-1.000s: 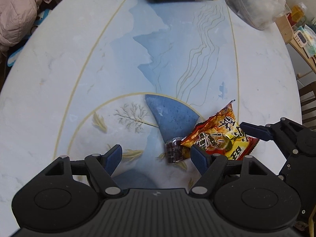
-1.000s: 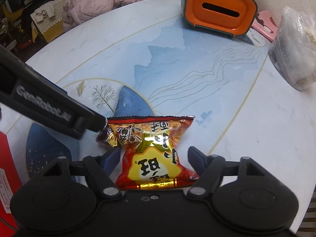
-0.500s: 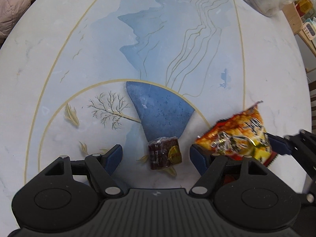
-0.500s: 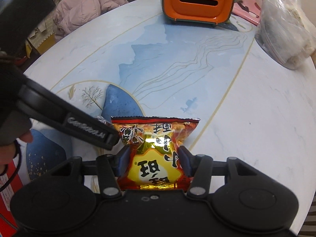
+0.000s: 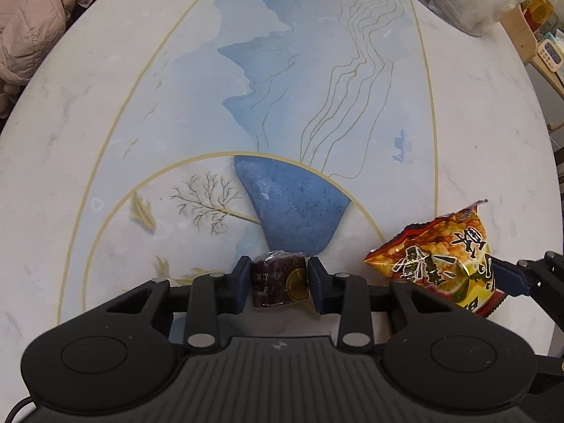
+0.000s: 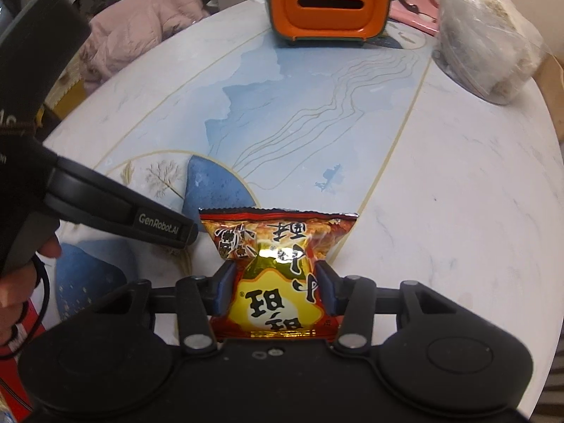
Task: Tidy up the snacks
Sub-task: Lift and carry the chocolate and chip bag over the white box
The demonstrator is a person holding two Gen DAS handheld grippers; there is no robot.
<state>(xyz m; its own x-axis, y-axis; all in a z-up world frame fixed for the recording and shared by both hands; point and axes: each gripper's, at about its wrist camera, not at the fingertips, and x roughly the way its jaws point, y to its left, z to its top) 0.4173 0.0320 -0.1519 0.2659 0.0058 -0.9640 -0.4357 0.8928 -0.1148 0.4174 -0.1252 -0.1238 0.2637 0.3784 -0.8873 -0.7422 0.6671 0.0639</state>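
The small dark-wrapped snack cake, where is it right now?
In the left wrist view the small dark-wrapped snack cake sits clamped in the left tool, just left of the red-and-yellow foil snack bag.

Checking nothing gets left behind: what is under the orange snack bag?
The orange snack bag, pinched in the right tool, sits over bare table by its far edge. Beneath its near half, the tool body hides everything.

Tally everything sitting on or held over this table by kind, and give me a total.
Snack packets: 2, the dark wrapped cake in the left tongs and the red-yellow chip bag in the right tongs
Orange boxes: 1
Clear plastic bags: 1
Pink flat items: 1
Total: 5
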